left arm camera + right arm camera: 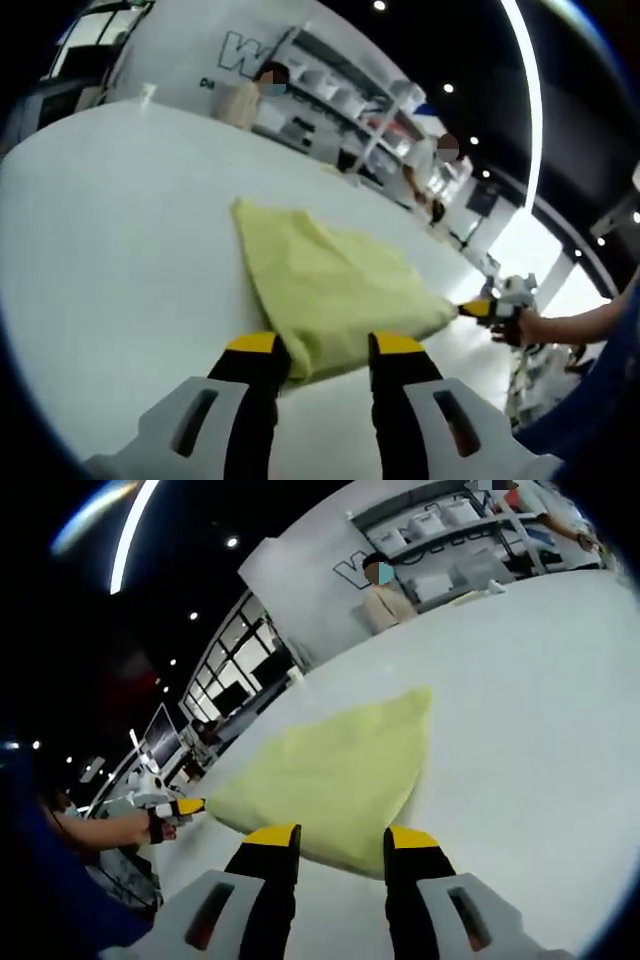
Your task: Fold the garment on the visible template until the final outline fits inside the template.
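Observation:
A pale yellow garment [325,275] lies folded into a rough rectangle on the white table [110,240]. My left gripper [326,345] is open, and the garment's near corner lies between its yellow-tipped jaws. To the right, a hand holds the right gripper [485,309], whose tip is at another corner of the cloth. In the right gripper view the garment [335,770] spreads ahead of my right gripper [342,837], which is open with the cloth's near edge between its jaws. The left gripper [180,807] touches the garment's left corner there.
A person [250,95] stands at the table's far edge in front of white shelves [350,100]. A small white cup [148,93] sits near the far left edge. The person holding the grippers wears a blue sleeve [40,880].

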Tool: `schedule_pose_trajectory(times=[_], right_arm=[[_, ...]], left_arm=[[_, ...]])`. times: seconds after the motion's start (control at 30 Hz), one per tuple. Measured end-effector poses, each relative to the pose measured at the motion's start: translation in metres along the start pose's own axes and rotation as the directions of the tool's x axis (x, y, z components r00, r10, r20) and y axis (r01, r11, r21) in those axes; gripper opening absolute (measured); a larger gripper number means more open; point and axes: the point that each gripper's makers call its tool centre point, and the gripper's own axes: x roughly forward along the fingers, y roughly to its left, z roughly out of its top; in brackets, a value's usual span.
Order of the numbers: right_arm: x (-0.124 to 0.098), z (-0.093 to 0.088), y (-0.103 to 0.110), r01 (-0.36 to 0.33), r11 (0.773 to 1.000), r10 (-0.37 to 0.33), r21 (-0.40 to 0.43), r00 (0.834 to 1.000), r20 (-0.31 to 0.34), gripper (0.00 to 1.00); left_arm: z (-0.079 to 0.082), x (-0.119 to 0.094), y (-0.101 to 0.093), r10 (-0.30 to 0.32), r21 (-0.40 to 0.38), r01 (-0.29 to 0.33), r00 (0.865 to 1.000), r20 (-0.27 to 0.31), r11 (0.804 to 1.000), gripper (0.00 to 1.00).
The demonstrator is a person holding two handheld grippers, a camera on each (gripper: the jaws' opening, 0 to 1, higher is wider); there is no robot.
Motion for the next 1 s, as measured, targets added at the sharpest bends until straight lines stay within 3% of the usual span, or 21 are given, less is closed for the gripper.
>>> schedule_pose_trajectory(times=[0.23,0.37,0.5,0.73,1.0], right_arm=[[-0.001,0.003,0.003,-0.016,1.000,0.016,-0.007,1.000,0.013,0.25],[-0.001,-0.007,-0.007,0.017,0.998,-0.019,-0.054,0.999,-0.034,0.19],[-0.002,-0.007,-0.015,0.031,0.998,-0.033,-0.053,0.999,-0.034,0.12],[-0.003,-0.008,-0.018,0.056,0.995,-0.060,-0.084,0.997,-0.047,0.04],[-0.005,-0.007,-0.020,0.066,0.995,-0.070,-0.081,0.997,-0.045,0.00]], left_arm=[[0.002,-0.001,-0.003,-0.015,0.001,0.015,1.000,0.005,1.000,0.25],[-0.007,-0.003,0.000,-0.005,0.036,0.006,0.999,-0.035,0.999,0.20],[-0.008,-0.004,0.003,0.001,0.053,0.001,0.999,-0.037,0.999,0.17],[-0.012,-0.010,0.016,0.058,0.099,-0.053,0.997,-0.056,0.994,0.02],[-0.013,-0.015,0.018,0.076,0.162,-0.062,0.993,-0.087,0.985,0.00]])
